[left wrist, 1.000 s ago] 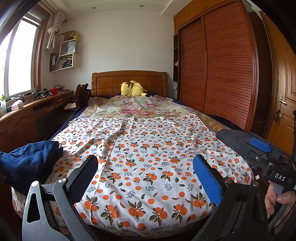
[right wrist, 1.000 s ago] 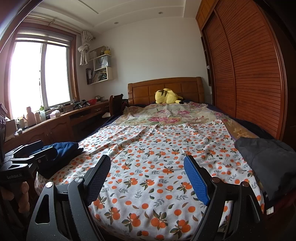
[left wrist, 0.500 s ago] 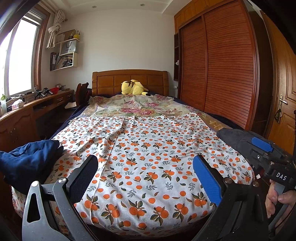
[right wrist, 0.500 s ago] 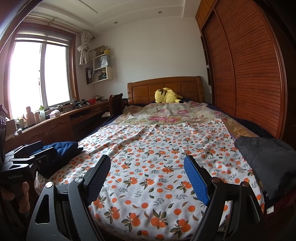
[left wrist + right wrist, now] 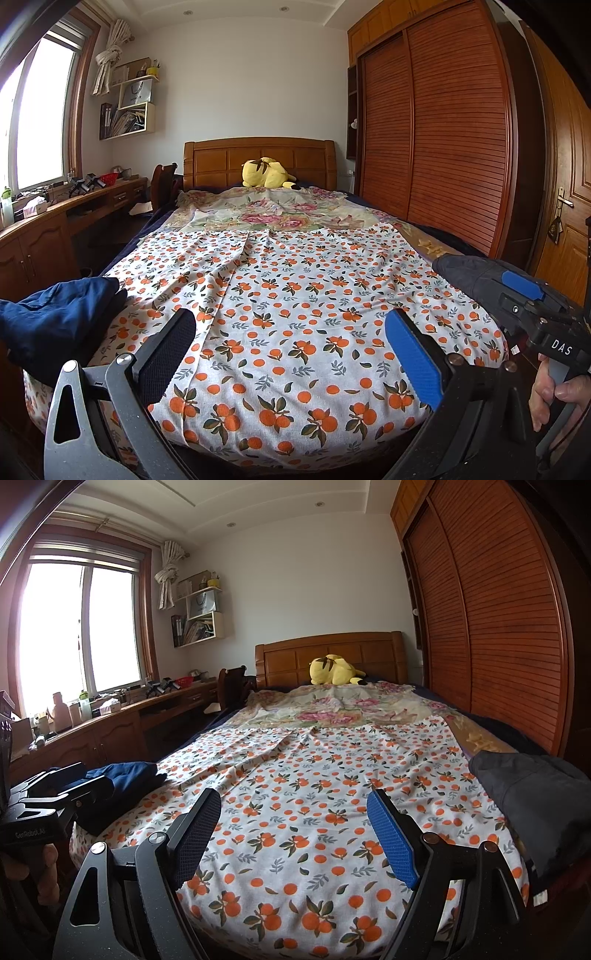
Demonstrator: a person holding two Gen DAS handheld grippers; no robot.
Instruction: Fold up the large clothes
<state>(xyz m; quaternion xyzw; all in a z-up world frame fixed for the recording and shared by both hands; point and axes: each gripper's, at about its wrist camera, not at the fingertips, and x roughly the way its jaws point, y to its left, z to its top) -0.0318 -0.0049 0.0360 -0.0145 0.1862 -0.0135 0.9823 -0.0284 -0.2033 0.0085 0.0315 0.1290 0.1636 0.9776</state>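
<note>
A large white cloth with an orange-fruit print (image 5: 295,295) lies spread flat over the near half of the bed; it also shows in the right wrist view (image 5: 314,797). My left gripper (image 5: 291,354) is open and empty, held above the cloth's near edge. My right gripper (image 5: 295,834) is open and empty too, above the same edge. A folded navy garment (image 5: 59,317) lies at the bed's left corner, also seen in the right wrist view (image 5: 129,775). A dark grey garment (image 5: 532,794) lies at the right corner.
A floral quilt (image 5: 273,210) and a yellow plush toy (image 5: 266,173) lie near the wooden headboard (image 5: 258,155). A wooden desk (image 5: 55,229) runs along the left wall under the window. A slatted wardrobe (image 5: 443,129) stands close on the right.
Both views have shifted very slightly; the bed and clothes lie as before. Both grippers stay open and empty.
</note>
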